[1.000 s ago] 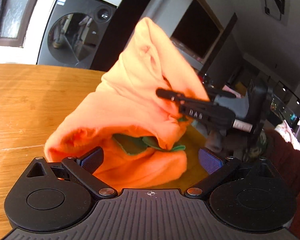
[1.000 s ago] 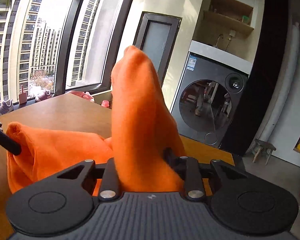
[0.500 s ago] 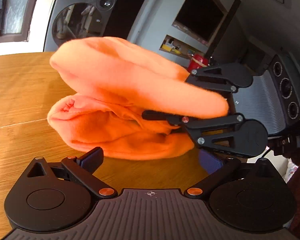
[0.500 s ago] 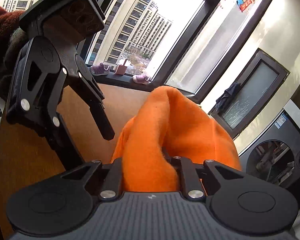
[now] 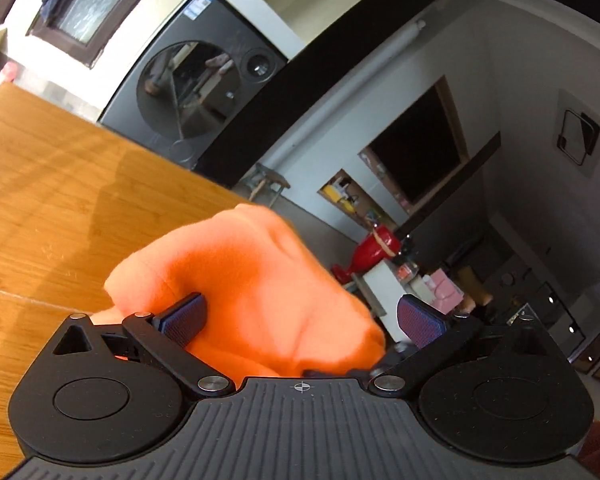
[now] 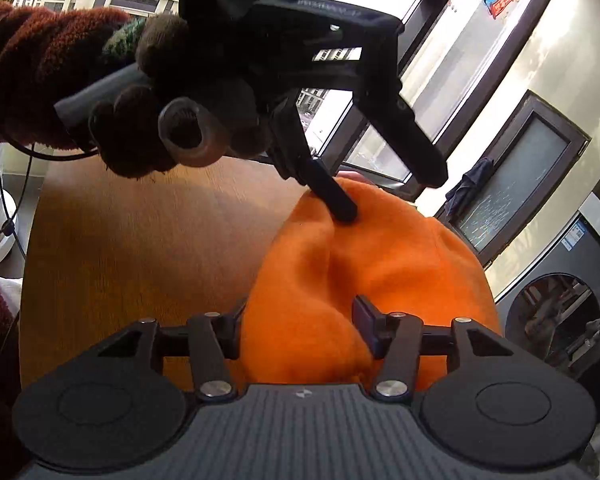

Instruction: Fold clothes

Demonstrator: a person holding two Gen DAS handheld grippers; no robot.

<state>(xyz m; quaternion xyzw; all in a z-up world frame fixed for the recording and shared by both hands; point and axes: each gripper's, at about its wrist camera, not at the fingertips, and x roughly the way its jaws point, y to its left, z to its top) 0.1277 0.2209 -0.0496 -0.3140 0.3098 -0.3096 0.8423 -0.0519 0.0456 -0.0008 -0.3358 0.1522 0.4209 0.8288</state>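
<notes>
Two claws, right view shows gloved hand [image 6: 140, 136], orange garment [image 6: 380, 264]

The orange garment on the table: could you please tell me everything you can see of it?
The orange garment looks like soft fleece, bundled into a rounded, creased heap on the wooden table. It lies between the open right gripper, whose jaws have just been opening. One finger of the open left gripper presses into its far top.

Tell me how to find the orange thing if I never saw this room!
Look for the big wooden table in front of the dark washing machine. On the table lies a soft, bunched-up orange garment, right where the two black grippers meet. It is the only bright orange, fluffy thing there; everything near it is hard and black or brown.
</notes>
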